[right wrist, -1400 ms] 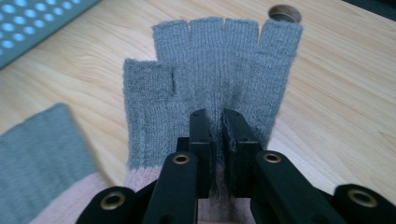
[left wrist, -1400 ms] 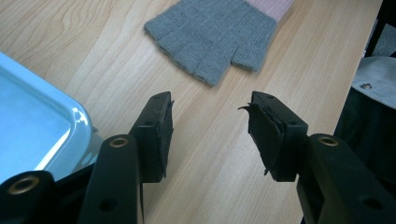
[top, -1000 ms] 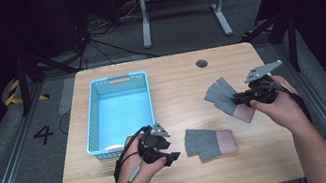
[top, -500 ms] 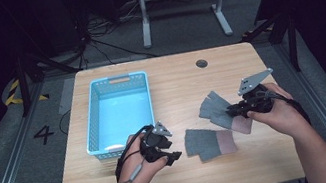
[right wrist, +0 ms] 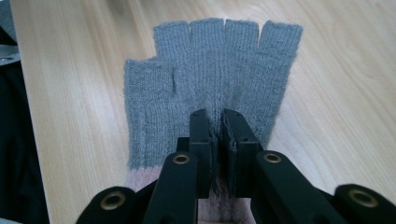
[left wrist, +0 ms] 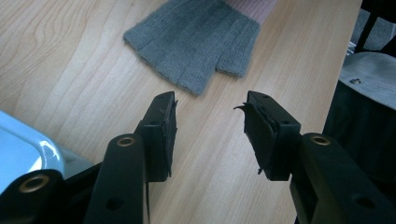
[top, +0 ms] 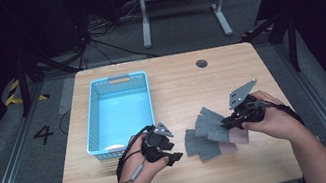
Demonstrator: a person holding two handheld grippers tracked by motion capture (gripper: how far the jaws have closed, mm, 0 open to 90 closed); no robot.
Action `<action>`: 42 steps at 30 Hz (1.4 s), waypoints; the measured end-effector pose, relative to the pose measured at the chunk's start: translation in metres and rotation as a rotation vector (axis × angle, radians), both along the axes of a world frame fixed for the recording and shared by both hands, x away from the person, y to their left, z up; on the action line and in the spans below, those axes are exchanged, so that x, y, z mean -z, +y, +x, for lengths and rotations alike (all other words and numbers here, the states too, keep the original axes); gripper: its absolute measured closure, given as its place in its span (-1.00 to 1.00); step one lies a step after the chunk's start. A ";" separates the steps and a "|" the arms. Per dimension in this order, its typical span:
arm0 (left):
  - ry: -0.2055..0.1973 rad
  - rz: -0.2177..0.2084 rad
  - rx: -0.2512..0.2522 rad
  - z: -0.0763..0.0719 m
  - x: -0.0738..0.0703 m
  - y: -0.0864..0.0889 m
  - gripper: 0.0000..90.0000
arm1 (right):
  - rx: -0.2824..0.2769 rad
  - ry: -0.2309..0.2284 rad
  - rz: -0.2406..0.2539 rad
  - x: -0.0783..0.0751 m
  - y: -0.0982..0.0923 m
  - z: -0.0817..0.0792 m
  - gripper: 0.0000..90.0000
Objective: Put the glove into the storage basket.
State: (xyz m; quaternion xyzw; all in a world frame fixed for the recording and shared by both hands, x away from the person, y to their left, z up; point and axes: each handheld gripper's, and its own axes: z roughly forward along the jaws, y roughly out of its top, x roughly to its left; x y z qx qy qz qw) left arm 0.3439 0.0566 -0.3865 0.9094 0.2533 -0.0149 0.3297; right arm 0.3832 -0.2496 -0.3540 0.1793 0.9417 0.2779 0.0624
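right gripper (top: 227, 122) stayed clamped on the held glove (right wrist: 215, 84) and carried it down onto the second glove (top: 203, 144) flat on the table (top: 185, 87). left gripper (left wrist: 210, 126) jaws had just narrowed, empty, still apart. pair looked nearly stacked, basket (top: 118, 110) next probably

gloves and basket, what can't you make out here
- Held glove: the cuff in the right gripper view, hidden behind the right gripper.
- Table glove: the cuff end cut off by the top edge in the left gripper view.
- Basket: a pale patch inside, too small in the high view.
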 end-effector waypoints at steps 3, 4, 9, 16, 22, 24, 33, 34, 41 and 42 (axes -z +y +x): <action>0.003 0.001 0.002 0.000 0.001 -0.001 0.23 | -0.015 0.014 -0.008 0.005 0.004 0.000 0.85; 0.006 0.004 0.001 0.000 0.001 -0.001 0.24 | -0.022 0.020 -0.014 0.007 0.005 0.001 0.85; 0.007 0.004 0.009 0.000 0.001 -0.002 0.24 | -0.053 0.039 -0.022 0.017 0.012 0.001 0.85; 0.015 0.014 0.018 0.001 0.004 -0.004 0.25 | -0.098 0.050 -0.037 0.030 0.020 0.003 0.85; 0.015 0.016 0.021 0.001 0.006 -0.006 0.25 | -0.115 0.057 -0.046 0.038 0.023 0.004 0.85; 0.019 0.021 0.022 0.002 0.006 -0.007 0.25 | -0.122 0.058 -0.048 0.041 0.024 0.004 0.85; 0.017 0.027 0.028 0.002 0.007 -0.008 0.25 | -0.145 0.056 -0.041 0.049 0.028 0.006 0.84; 0.017 0.026 0.026 0.002 0.007 -0.008 0.25 | -0.144 0.057 -0.042 0.049 0.028 0.006 0.84; 0.019 0.024 0.028 0.002 0.008 -0.010 0.23 | -0.110 0.042 -0.038 0.053 0.027 0.008 0.74; 0.019 0.024 0.032 0.003 0.008 -0.010 0.23 | -0.107 0.034 -0.026 0.050 0.025 0.007 0.70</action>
